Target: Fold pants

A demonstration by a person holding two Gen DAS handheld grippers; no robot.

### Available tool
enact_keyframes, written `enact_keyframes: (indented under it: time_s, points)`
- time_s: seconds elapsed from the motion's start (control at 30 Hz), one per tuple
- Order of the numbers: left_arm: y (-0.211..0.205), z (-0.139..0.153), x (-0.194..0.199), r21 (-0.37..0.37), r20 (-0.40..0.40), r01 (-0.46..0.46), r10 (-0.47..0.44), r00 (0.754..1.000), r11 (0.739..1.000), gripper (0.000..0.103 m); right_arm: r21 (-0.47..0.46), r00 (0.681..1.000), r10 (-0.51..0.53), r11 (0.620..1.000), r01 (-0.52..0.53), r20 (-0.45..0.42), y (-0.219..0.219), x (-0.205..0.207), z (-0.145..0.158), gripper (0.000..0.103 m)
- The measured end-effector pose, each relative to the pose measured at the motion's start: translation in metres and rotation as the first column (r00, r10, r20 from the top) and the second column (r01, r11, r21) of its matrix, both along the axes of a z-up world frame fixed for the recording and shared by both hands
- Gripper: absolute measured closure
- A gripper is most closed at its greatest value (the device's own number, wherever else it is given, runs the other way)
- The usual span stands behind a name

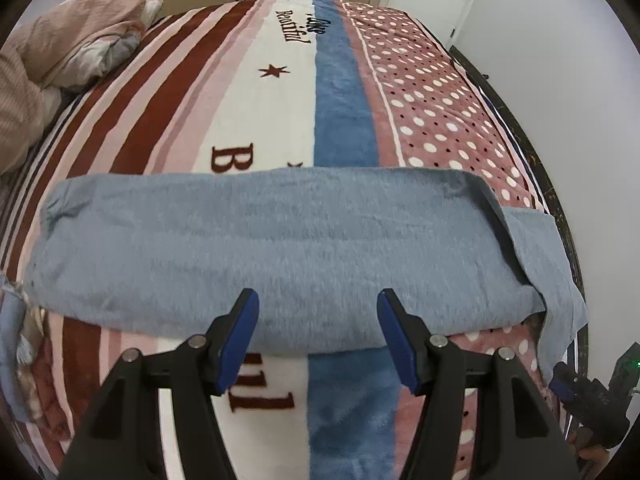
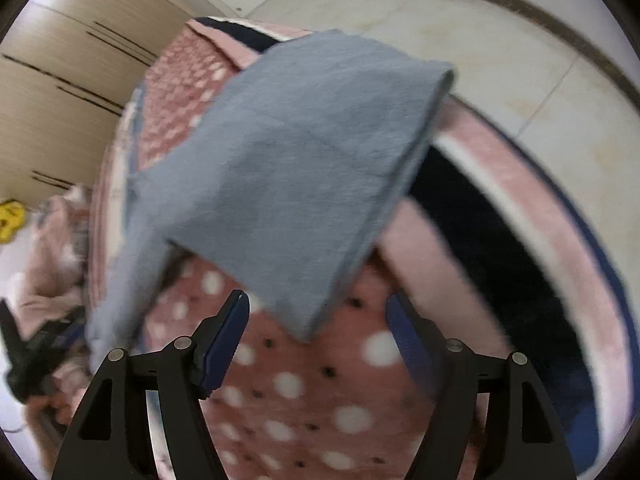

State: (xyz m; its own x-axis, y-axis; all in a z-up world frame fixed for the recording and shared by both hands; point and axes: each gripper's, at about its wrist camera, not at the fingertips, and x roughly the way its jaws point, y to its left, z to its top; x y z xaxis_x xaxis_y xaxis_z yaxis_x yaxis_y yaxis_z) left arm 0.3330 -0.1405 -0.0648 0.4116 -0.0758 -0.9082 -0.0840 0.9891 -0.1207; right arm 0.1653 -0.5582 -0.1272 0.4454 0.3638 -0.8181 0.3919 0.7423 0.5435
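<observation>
Grey-blue pants (image 1: 280, 248) lie flat as a long band across the bed blanket (image 1: 280, 100). Their right end (image 1: 560, 280) droops over the bed's side. My left gripper (image 1: 318, 296) hovers open over the band's near edge, with nothing between its blue pads. In the right wrist view that overhanging end of the pants (image 2: 300, 168) is blurred and spreads toward the camera, its lowest corner hanging between the fingers. My right gripper (image 2: 318, 304) is open and its pads do not press on the cloth. It also shows low at the bed's right side as the right gripper (image 1: 580, 392).
A pile of pink bedding (image 1: 72, 40) sits at the far left of the bed. More crumpled cloth (image 1: 24, 360) lies at the near left edge. A wooden wardrobe (image 2: 60, 80) stands behind the bed. Tiled floor (image 2: 500, 40) lies beyond the bed's dark frame (image 1: 532, 148).
</observation>
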Motion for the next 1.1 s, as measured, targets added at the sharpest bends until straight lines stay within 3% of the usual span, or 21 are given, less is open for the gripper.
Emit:
enact_keyframes:
  time_s: [0.17,0.2,0.33,0.7,0.83,1.1]
  points:
    - [0.002,0.002,-0.007,-0.004,0.009,-0.019,0.019,1.000,1.000,0.046,-0.020,1.000,0.011,1.000,-0.011,-0.002,0.011,0.012,-0.005,0.034]
    - [0.003,0.002,-0.007,-0.002,0.010,-0.021,0.021,1.000,1.000,0.046,-0.010,1.000,-0.002,1.000,0.002,0.003,0.010,0.013,-0.005,0.039]
    - [0.007,0.008,-0.006,-0.005,0.018,-0.031,0.031,0.999,1.000,0.046,-0.045,1.000,-0.029,0.999,0.028,-0.005,0.006,0.019,-0.002,0.095]
    - [0.010,0.057,0.018,0.013,0.064,-0.059,0.059,0.996,0.998,0.046,-0.061,0.985,-0.047,0.996,0.058,0.164,-0.028,0.052,0.068,0.100]
    - [0.006,0.073,0.031,0.024,0.077,-0.068,0.066,0.995,0.997,0.045,-0.125,0.975,-0.040,0.990,0.068,0.219,-0.052,0.079,0.096,0.101]
    - [-0.011,0.071,0.061,0.053,0.073,-0.093,0.089,0.993,0.994,0.045,-0.153,0.975,-0.014,0.987,0.049,0.222,-0.090,0.135,0.101,0.101]
